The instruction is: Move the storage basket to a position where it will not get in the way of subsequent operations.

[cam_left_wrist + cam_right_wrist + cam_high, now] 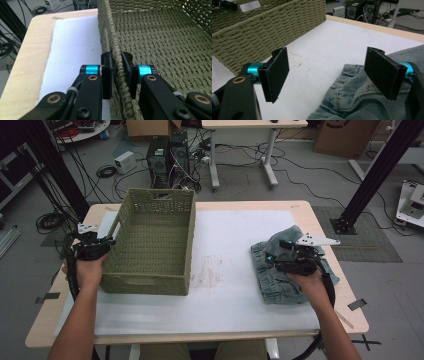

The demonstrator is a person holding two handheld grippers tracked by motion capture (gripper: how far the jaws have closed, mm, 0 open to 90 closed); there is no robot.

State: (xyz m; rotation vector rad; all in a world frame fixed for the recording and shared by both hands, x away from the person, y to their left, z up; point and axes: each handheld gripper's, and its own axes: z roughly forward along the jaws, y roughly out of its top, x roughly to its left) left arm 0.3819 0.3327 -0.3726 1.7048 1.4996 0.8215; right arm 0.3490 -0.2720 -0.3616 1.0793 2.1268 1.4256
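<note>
Basket rim in my left claw (117,75)

It is clamped on the woven basket (150,240) wall; my right claw (332,75) hangs wide apart over the denim garment (352,100) on the table (225,250).

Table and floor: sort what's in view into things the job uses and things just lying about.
In the job:
- woven basket, its rim clamped by the left gripper
- denim garment, under the open right gripper

Lying about:
- computer towers on the floor
- loose cables
- second desk behind
- cardboard boxes
</note>
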